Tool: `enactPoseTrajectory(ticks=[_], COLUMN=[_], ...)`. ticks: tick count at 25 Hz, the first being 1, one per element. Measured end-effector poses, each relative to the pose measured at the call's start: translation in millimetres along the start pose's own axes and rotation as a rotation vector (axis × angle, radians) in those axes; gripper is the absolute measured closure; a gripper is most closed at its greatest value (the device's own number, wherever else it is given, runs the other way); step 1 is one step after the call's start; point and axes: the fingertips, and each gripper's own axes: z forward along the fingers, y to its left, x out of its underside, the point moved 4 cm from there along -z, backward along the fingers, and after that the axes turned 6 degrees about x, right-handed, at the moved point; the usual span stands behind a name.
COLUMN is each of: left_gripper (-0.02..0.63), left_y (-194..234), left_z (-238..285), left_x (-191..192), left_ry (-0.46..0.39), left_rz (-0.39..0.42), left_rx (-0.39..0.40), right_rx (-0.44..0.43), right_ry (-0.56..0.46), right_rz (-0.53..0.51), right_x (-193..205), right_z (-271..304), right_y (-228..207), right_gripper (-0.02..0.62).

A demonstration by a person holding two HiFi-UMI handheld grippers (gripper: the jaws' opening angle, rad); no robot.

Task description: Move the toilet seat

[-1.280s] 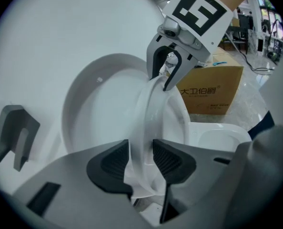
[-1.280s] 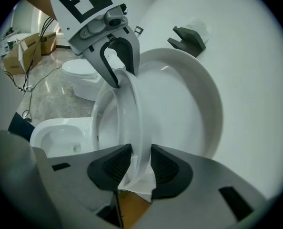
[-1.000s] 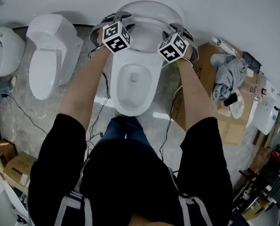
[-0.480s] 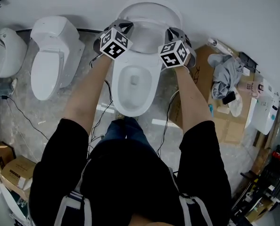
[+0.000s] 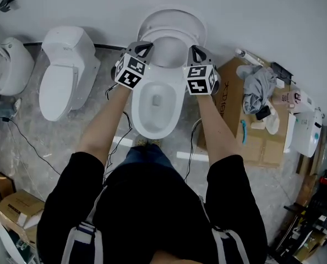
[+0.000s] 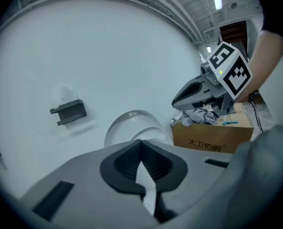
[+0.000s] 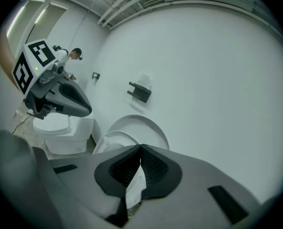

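Both tongs are pinched shut right now, having only just finished closing. The left gripper [image 6: 141, 144] has its tips meeting in its own view, and the right gripper [image 7: 140, 149] looks the same. All I get lower down between the pads on each is a white sliver, and I honestly can't tell what it is, so I wouldn't call either one a grip on anything. In the head view they sit either side of the toilet at top centre. The left gripper [image 5: 142, 47] is off the bowl's left edge and the right gripper [image 5: 195, 50] off its right, marker cubes facing up, and both are near the rim but not clearly touching it. The toilet seat [image 5: 169, 51] is between them, tipped up, with the bigger lid [image 5: 172, 22] just behind it against the wall [image 5: 273, 15]. Both gripper views show the two ovals nested, seat in front of lid. The open bowl [image 5: 155, 100] is just below, in the middle of the frame. Further out there's a second toilet [image 5: 61, 76] with its lid down at the upper left. A cardboard box [image 5: 232, 109] with a grey cloth [image 5: 255, 87] on it sits at the right, and a cable [image 5: 26, 136] trails over the floor at the left. A small dark bracket [image 6: 68, 112] hangs on the wall, left of the seat in the left gripper view.
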Motion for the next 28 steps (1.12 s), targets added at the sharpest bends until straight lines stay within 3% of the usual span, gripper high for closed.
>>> enactPoseTrajectory(ticks=[8,16,21,28], left_gripper=[0.600,0.600,0.600,0.600], left_y=[-34,-75,-101,-105], left_z=[-64,-123,-140,-145], left_x=[-28,-52,-49,-46], left_ry=[-0.139,-0.261,-0.295,-0.299], left_rz=[-0.051,-0.102,-0.120,-0.098], left_rx=[-0.049,-0.114,-0.114,-0.121], right_rx=[0.059,0.100,0.070,0.069], right_ry=[-0.083,-0.192,-0.222,-0.229], right_rz=[0.209,0.334,0.365,0.379], right_x=[-8,-20,-12,-9], right_z=[-76,-149,-176,-179], right_y=[12,27,45,44], right_gripper=[0.572,0.572,0.572,0.572])
